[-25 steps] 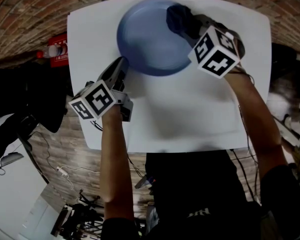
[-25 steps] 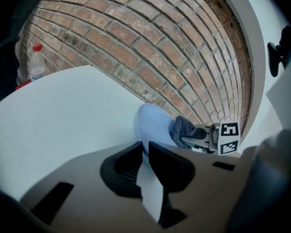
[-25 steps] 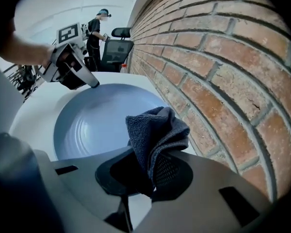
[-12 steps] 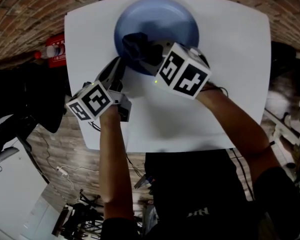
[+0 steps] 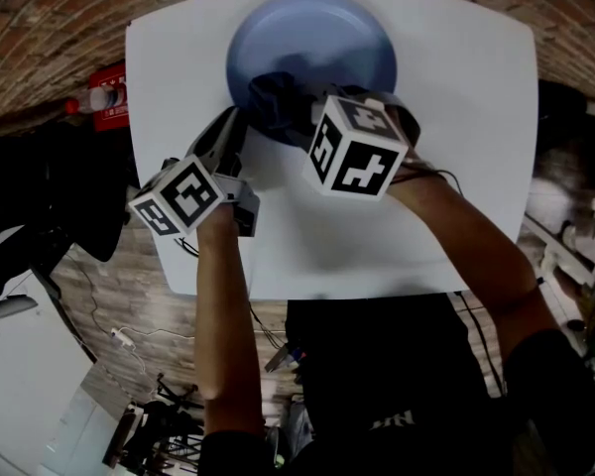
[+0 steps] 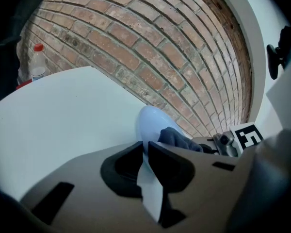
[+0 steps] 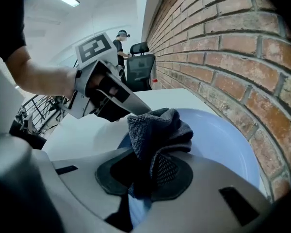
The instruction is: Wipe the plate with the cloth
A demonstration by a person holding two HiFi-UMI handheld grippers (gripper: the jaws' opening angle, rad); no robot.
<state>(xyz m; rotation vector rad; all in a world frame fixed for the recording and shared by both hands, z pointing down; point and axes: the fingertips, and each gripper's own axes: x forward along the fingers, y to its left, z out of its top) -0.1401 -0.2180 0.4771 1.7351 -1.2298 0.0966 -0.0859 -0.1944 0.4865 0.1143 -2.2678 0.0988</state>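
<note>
Hiding near rim of plate (image 5: 322,33): bunched cloth (image 5: 270,95)

The cloth (image 5: 274,95) in the right gripper (image 5: 296,115) now sits at the plate's (image 5: 327,38) near-left edge, swept over from its far-right rim.

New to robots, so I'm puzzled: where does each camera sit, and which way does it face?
Head view: on the person's head, looking steeply down at the table; both forearms show.
Left gripper view: rides the left claw, looking along its jaws, shut on the blue plate rim, toward the brick wall.
Right gripper view: rides the right claw, whose jaws are shut on the dark cloth; the person's left hand shows.
Shared: all three show plate and cloth.
</note>
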